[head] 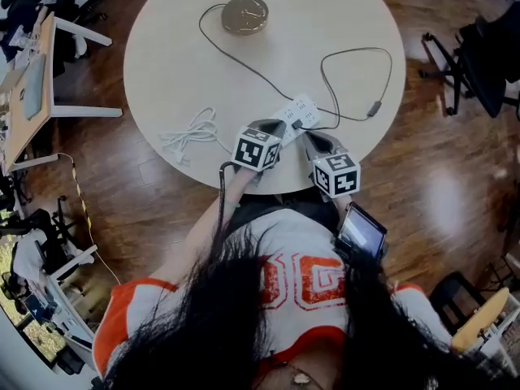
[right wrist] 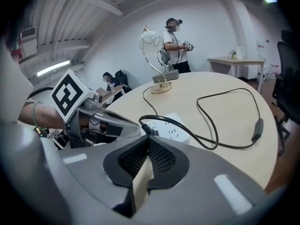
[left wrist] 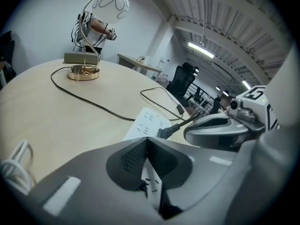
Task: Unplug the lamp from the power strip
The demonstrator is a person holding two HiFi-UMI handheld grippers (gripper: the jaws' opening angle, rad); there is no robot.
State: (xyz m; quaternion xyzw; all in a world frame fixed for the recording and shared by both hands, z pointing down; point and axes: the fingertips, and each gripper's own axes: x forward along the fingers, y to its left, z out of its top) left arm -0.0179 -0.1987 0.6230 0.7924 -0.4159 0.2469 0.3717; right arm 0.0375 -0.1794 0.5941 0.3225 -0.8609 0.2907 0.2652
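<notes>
Head view: the lamp stands at the far side of the round worktop. Its black cord runs to the white power strip near the front edge. The plug looks seated, so nothing is unplugged yet. The left gripper and right gripper hover just beside the strip.

Left gripper view: its fingers are pressed together with nothing between them, and the strip is just past their tips.

Right gripper view: these fingers are also closed and empty, with the plug right ahead. They would probably need to part before any grasp.
</notes>
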